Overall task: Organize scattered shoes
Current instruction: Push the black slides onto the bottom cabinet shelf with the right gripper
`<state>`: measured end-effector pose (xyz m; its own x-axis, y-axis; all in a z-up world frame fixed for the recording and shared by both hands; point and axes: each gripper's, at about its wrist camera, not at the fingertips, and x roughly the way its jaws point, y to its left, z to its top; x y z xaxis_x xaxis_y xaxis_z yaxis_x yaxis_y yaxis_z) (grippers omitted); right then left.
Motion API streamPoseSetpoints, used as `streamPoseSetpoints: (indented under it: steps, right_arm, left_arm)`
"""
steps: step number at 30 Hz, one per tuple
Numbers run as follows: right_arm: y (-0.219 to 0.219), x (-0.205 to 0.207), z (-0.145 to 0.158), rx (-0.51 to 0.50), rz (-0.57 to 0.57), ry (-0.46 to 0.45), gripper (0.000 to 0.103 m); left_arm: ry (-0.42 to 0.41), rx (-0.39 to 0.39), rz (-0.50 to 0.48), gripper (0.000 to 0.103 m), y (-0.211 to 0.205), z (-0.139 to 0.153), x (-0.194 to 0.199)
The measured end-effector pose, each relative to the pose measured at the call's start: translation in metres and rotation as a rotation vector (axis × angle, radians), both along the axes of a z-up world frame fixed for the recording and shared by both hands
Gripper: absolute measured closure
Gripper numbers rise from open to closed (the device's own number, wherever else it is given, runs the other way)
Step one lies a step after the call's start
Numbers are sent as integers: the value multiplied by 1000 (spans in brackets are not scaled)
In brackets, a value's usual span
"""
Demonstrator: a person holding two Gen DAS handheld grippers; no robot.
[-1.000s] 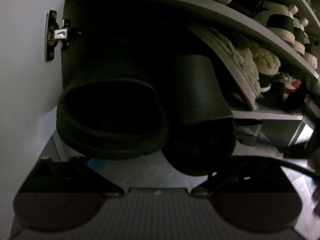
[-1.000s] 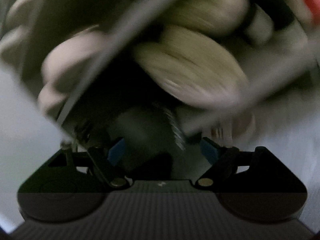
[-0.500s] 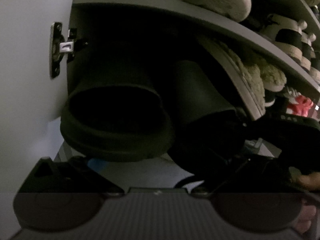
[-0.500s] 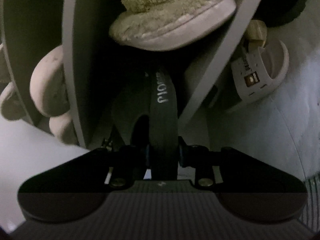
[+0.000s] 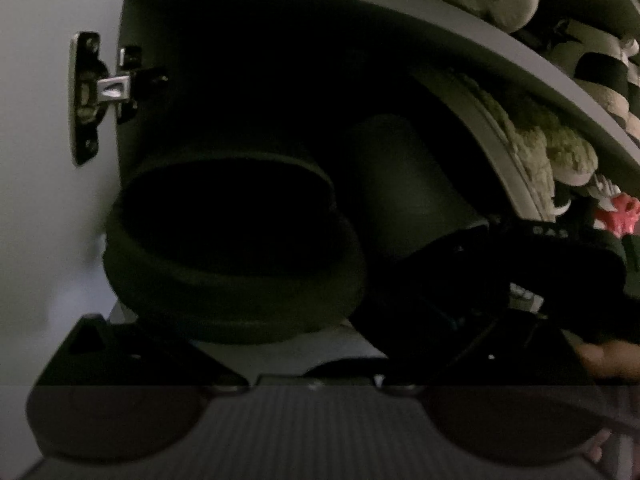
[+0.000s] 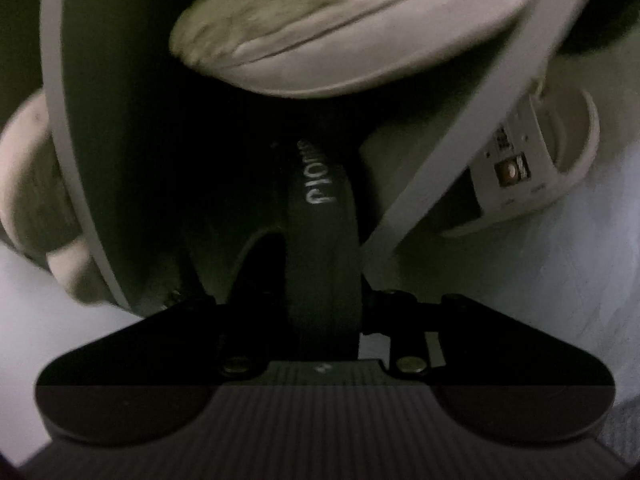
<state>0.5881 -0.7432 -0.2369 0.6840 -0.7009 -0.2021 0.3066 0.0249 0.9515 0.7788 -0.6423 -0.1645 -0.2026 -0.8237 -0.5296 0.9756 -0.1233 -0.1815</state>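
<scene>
In the right wrist view, my right gripper (image 6: 322, 308) is clamped on the strap of a black slipper (image 6: 320, 220) with white lettering. Its jaws are easing open slightly, with the strap still pressed between the fingers. The slipper's toe points into the dark cabinet below a fuzzy beige slipper (image 6: 320, 20). In the left wrist view, my left gripper (image 5: 320, 340) stands open in front of another black slipper (image 5: 232, 248) on the lower shelf. A second dark slipper (image 5: 408, 184) leans beside it. The other gripper's dark shape and a hand (image 5: 608, 360) come in low on the right.
Grey shelf boards (image 5: 360, 12) carry several beige fuzzy slippers (image 5: 540, 152). The white cabinet door (image 5: 48, 200) with its metal hinge (image 5: 104, 92) is on the left. A white sandal (image 6: 532, 168) lies on the pale floor at right. Pink slippers (image 6: 36, 184) sit at left.
My right gripper went from open to shut on the black slipper's strap and dropped toward the lower shelf. In the left view, the other gripper and a hand entered from the right.
</scene>
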Motion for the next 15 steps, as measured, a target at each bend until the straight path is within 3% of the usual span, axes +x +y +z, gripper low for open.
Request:
streamPoseSetpoints:
  steps: [5,9,15]
  right_arm:
    - [15,-13,-5,31,-2,21,57]
    - [34,-29,-5,28,-45,21,27]
    - [59,-52,-5,14,-85,-93,29]
  left_arm:
    - [-12,9,-19,0,10,-5,-4]
    - [-4,8,-15,0,14,-8,-3]
    - [-9,10,-15,0,17,-5,-3]
